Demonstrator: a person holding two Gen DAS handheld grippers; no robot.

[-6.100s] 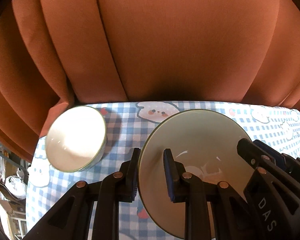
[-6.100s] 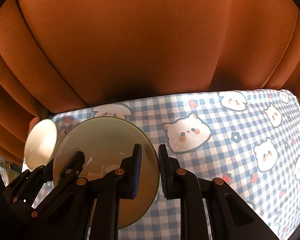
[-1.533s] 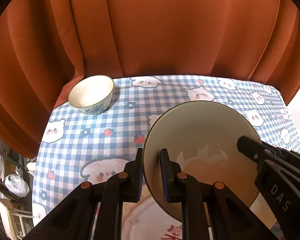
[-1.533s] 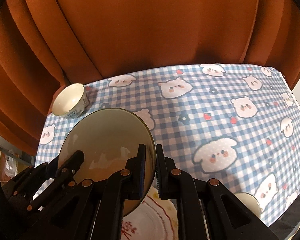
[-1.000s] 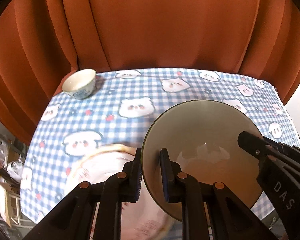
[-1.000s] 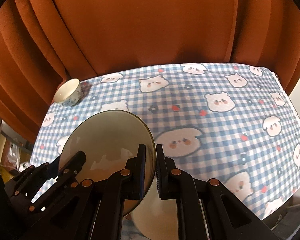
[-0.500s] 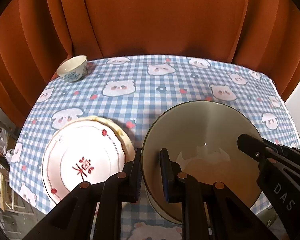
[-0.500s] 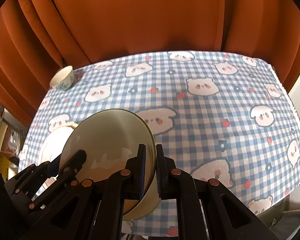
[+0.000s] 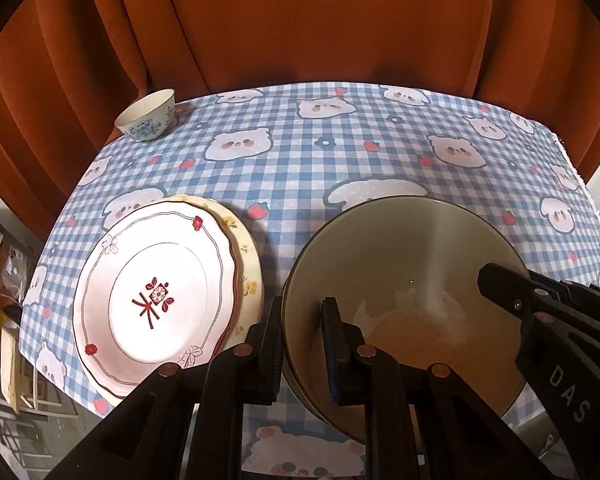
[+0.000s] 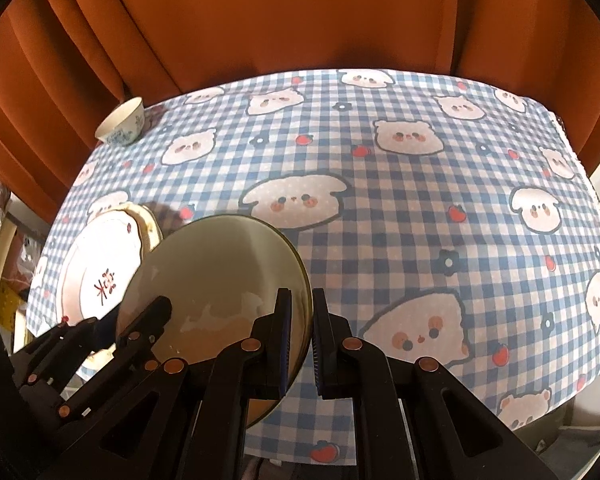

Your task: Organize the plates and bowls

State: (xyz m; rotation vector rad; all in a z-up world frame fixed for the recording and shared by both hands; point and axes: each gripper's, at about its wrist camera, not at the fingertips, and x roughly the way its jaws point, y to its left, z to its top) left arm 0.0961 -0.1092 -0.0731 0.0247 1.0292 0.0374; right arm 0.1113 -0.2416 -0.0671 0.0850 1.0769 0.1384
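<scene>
Gripping the large olive-green bowl [image 9: 412, 264] by opposite sides of its rim, both tools are carrying it together above the near part of the table: the left gripper [image 9: 302, 344] is pinching the rim's left edge, one pad inside the bowl and one outside, and the right gripper [image 10: 300, 336] is clamping the far right edge the same way, jaws nearly closed on the thin wall. Just to the left of the left fingers [image 9: 274, 344], the red-patterned plate [image 9: 156, 296] is sitting on top of a yellow-rimmed plate [image 9: 248, 264], and the bowl's side is hanging very near that stack. Farther ahead and to the left, the small blue-and-white bowl [image 9: 148, 120] is standing alone at the far corner of the checked tablecloth [image 9: 380, 152], against the orange curtain [image 9: 300, 20]. The bowl is looking tilted toward the cameras, so the risk, as I judge it, is uneven lowering: if one hand is dropping faster, the slick rim could be slipping from a pad, or the bowl could be knocking the plate stack and shoving it toward the table's near edge.
</scene>
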